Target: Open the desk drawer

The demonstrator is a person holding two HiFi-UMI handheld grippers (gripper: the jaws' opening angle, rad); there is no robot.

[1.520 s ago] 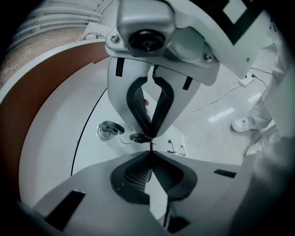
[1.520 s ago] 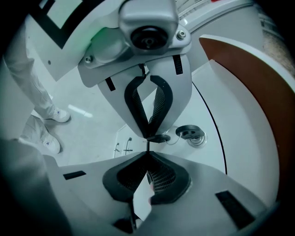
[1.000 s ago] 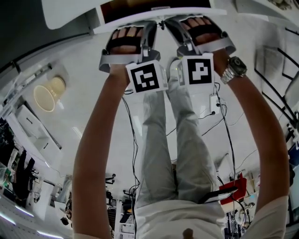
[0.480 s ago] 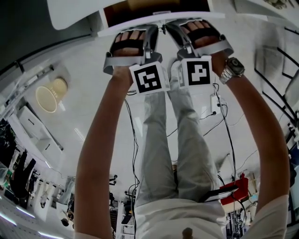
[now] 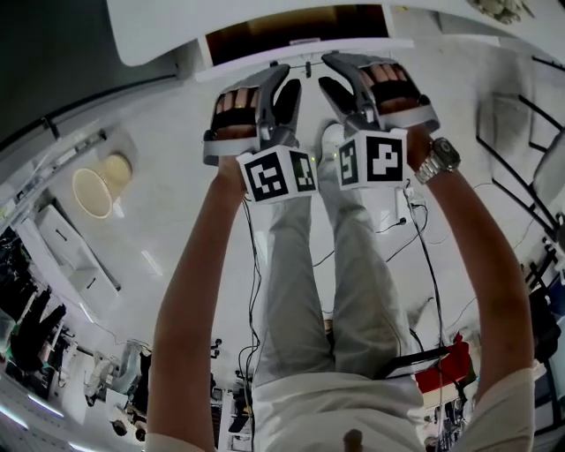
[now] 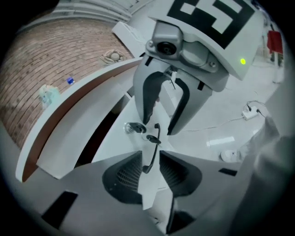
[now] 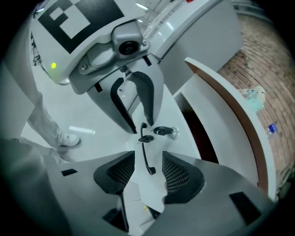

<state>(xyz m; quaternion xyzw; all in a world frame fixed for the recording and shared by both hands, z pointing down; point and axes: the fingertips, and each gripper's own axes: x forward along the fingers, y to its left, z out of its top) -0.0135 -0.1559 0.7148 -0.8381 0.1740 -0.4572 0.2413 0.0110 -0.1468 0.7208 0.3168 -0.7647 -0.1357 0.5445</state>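
My left gripper (image 6: pixel 151 168) and right gripper (image 7: pixel 148 172) are opening, fingers loose around the drawer handle (image 6: pixel 151 150) between them; the desk drawer (image 6: pixel 115 140) sits pulled partway out under the bench (image 5: pixel 159 31), so the job looks nearly finished.

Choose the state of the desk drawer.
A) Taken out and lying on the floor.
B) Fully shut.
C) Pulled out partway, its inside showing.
C: the drawer stands out from the desk, with its brown inside open to view.
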